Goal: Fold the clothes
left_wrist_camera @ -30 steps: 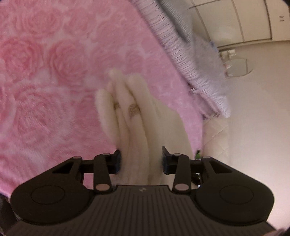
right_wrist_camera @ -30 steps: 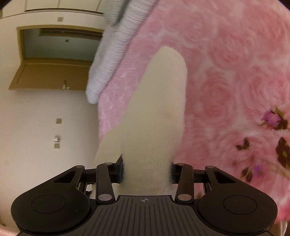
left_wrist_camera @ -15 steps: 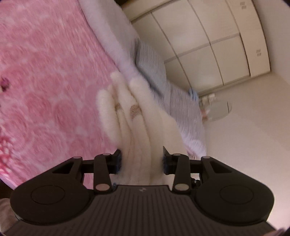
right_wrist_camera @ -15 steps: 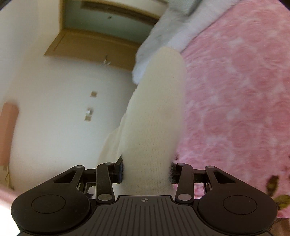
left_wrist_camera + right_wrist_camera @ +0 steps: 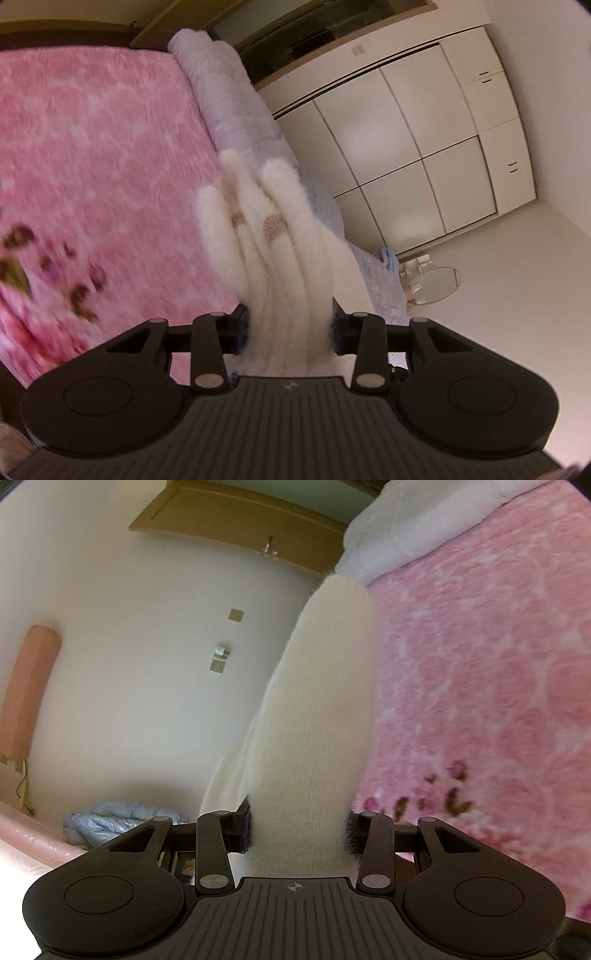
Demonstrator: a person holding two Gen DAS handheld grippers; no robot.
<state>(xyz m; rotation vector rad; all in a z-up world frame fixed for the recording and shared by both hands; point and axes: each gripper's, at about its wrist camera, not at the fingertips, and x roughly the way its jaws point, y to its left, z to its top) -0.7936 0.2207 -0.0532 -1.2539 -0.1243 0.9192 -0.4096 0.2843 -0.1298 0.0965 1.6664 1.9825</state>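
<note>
Both the left hand-held gripper [image 5: 289, 326] and the right hand-held gripper [image 5: 297, 827] were clamped on the cream fluffy garment [image 5: 269, 236], raised mid-frame above the pink bed [image 5: 96, 158], so even tension and level hands would keep the fold straight.

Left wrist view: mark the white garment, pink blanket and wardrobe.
white garment [image 5: 280, 258], left wrist view, fuzzy ribbed folds above the fingers.
pink blanket [image 5: 103, 155], left wrist view, bare rose-patterned area.
wardrobe [image 5: 413, 147], left wrist view, middle door panel.
</note>
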